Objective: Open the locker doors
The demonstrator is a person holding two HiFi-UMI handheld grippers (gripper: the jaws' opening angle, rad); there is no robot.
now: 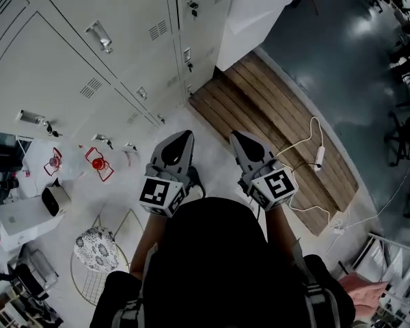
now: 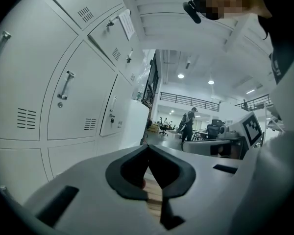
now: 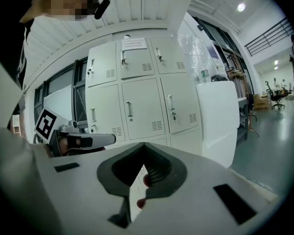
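A wall of white lockers [image 1: 61, 60] with closed doors and metal handles [image 1: 100, 37] fills the upper left of the head view. Both grippers are held side by side in front of the person, short of the lockers and touching nothing. My left gripper [image 1: 185, 134] is shut and empty; its own view shows the jaw tips [image 2: 148, 146] meeting, with locker doors [image 2: 83, 97] and a handle [image 2: 66, 84] off to its left. My right gripper [image 1: 235, 135] is also shut and empty [image 3: 144, 145], facing locker doors [image 3: 142, 106] farther ahead.
A wooden platform [image 1: 260, 108] lies along the lockers' base, with a white cable and power strip [image 1: 319, 157] on it. Bags [image 1: 99, 162], a white box [image 1: 20, 217] and a wire stool [image 1: 99, 251] crowd the lower left. A tall white cabinet [image 3: 215, 116] adjoins the lockers. A person [image 2: 188, 124] stands far off.
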